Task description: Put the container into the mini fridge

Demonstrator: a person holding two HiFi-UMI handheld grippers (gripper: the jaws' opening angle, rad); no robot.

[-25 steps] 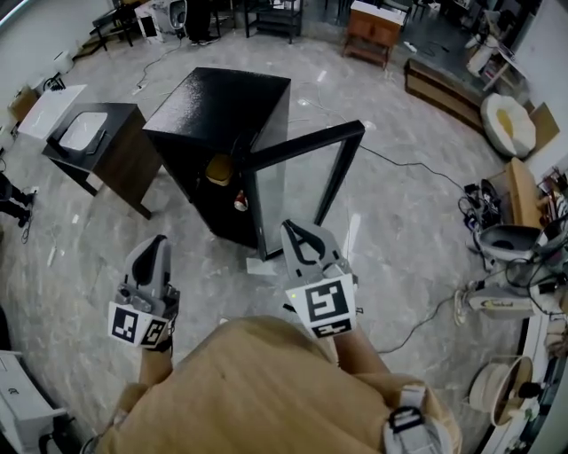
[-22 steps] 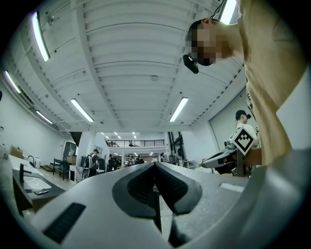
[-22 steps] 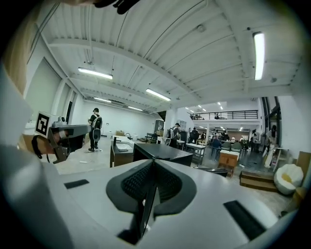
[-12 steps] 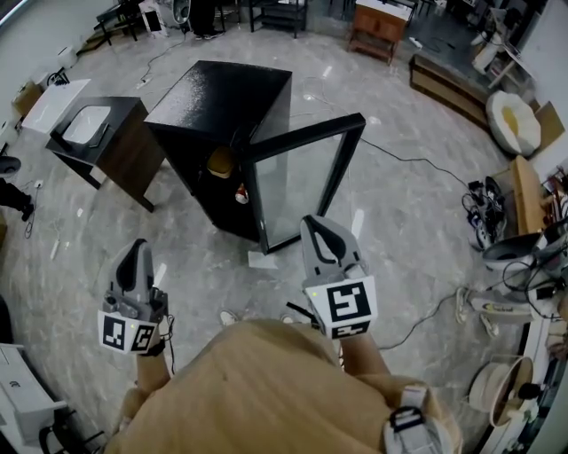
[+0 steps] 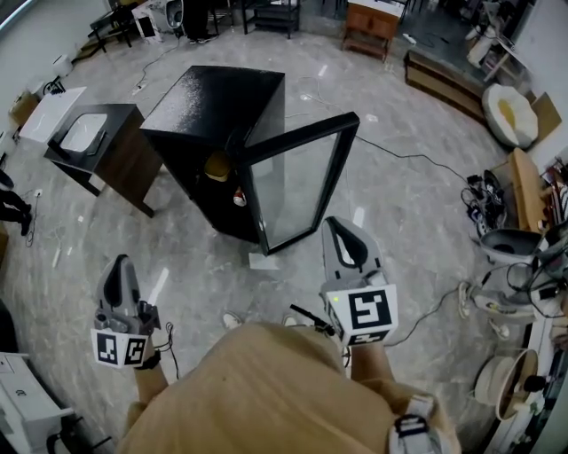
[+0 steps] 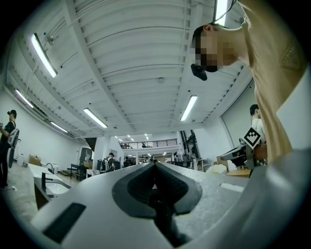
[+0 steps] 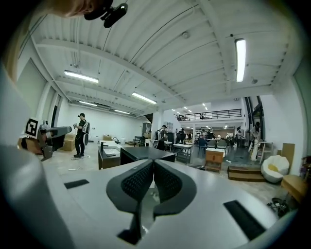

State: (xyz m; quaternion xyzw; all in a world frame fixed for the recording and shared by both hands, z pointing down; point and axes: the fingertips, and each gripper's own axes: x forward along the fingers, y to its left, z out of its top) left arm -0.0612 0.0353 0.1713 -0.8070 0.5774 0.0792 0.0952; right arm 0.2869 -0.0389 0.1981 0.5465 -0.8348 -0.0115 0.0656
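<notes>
The black mini fridge [image 5: 222,106] stands on the marble floor with its glass door [image 5: 297,182] swung open toward me. On an inner shelf sits a tan rounded container [image 5: 218,166], with a small red and white item [image 5: 240,200] below it. My left gripper [image 5: 115,270] hangs low at the left, well short of the fridge, jaws together and empty. My right gripper [image 5: 342,232] is just in front of the door's lower edge, also shut and empty. In the right gripper view the closed right gripper [image 7: 153,168] points at the fridge's top [image 7: 146,153].
A dark side table with a white basin [image 5: 93,142] stands left of the fridge. A scrap of paper [image 5: 262,262] lies on the floor by the door. Cables [image 5: 417,160] trail to the right, where machines [image 5: 510,257] crowd the edge. A wooden cabinet [image 5: 373,22] is at the back.
Both grippers have drawn back from the fridge and lower in view, the left toward the left, the right toward the right. The fridge door stays open.
</notes>
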